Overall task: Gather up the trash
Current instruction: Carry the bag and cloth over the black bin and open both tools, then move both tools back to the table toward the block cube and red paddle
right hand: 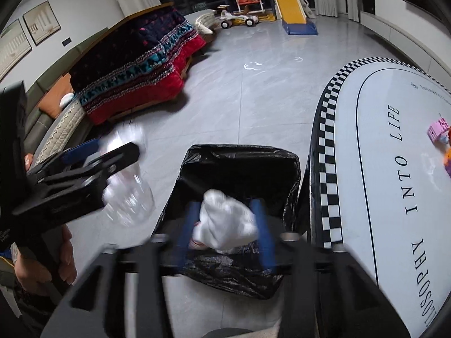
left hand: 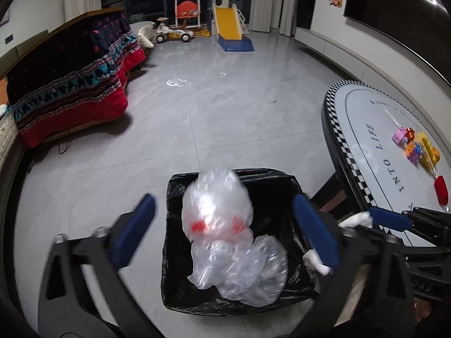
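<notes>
A bin lined with a black bag (left hand: 174, 225) stands on the grey tile floor beside the oval table. My left gripper (left hand: 224, 197) hangs above it, jaws wide apart. A crumpled clear plastic bag (left hand: 217, 205) with red print is blurred between the fingers and touches neither. More clear plastic (left hand: 253, 276) lies over the bin's front. My right gripper (right hand: 225, 204) is over the same bin (right hand: 239, 166), jaws half apart, with a white crumpled tissue (right hand: 228, 219) loose between the blue fingers. In that view the left gripper (right hand: 115, 146) shows at the left with the clear plastic (right hand: 129, 197).
The oval table (left hand: 380, 129) with a checkered rim stands right of the bin, carrying toy bricks (left hand: 417, 146) and a red object (left hand: 441, 194). A sofa under a red and dark blanket (left hand: 70, 84) lines the left. A slide and ride-on toys (left hand: 228, 28) stand far back.
</notes>
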`<state>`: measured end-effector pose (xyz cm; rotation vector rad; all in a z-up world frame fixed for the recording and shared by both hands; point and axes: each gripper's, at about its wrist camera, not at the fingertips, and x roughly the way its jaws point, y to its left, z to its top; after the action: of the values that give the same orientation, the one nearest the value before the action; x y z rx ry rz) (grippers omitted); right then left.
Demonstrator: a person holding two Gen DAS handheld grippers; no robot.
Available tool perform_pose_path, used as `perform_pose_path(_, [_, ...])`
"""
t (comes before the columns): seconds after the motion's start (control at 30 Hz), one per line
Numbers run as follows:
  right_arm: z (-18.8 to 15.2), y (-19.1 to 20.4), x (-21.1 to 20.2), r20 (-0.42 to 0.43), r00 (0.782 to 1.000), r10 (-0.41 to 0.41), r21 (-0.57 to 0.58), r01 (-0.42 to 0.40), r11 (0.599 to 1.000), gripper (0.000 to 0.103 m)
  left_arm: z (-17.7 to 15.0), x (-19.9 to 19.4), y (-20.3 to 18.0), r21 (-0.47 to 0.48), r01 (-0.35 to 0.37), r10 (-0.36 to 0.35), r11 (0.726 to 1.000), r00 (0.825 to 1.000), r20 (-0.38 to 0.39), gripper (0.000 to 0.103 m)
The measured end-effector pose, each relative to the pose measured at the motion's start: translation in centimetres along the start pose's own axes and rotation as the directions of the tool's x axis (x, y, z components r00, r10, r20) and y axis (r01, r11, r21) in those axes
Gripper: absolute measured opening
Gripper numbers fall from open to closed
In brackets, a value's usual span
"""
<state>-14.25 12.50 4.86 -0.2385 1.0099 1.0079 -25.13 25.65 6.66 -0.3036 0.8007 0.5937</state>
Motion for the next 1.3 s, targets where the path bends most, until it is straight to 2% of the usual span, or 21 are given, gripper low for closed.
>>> perform_pose_path(0.1, [0.0, 0.0, -0.4, 0.006, 1.0, 0.019, 0.005, -0.019, 1.0, 0.055, 0.2, -0.2, 0.9, -0.021, -0.027, 0.027, 0.999, 1.0, 0.011, 0.097])
perform_pose_path(0.23, [0.0, -0.5, -1.1, 0.02, 1.0, 0.014, 0.014, -0.015, 1.0, 0.056, 0.4, 0.0, 0.7, -0.03, -0.013, 0.013, 0.999, 1.0, 0.005, 0.097])
perform_pose_path(0.33, [-0.2, -1.1, -1.8, 0.033, 0.999, 0.012, 0.026, -0.012, 1.0, 0.057, 0.3, 0.0, -0.4, -0.003, -0.005, 0.005, 1.0, 1.0, 0.004, 0.097])
perform_pose_path(0.53, [-0.8, -2.7, -4.0, 0.083, 0.996, -0.015, 0.053, 0.011, 0.999, 0.057, 0.9, -0.2, -3.3, 0.054, 0.047, -0.048, 0.997, 0.999, 0.01, 0.097])
perform_pose_path(0.7, [-1.5, -5.3, -6.5, 0.127, 0.989, -0.069, 0.103, 0.056, 0.993, 0.057, 1.7, -0.2, -7.1, 0.123, 0.115, -0.116, 0.986, 0.993, 0.007, 0.097])
perform_pose_path(1.0, [-3.3, -12.3, -10.8, 0.171, 0.955, -0.241, 0.218, 0.202, 0.955, 0.057, 2.6, 0.4, -16.4, 0.284, 0.25, -0.252, 0.926, 0.967, -0.031, 0.097])
perform_pose_path(1.3, [-5.0, -20.9, -14.2, 0.138, 0.909, -0.392, 0.342, 0.328, 0.881, 0.057, 3.6, 1.4, -24.6, 0.387, 0.353, -0.346, 0.852, 0.934, -0.09, 0.097])
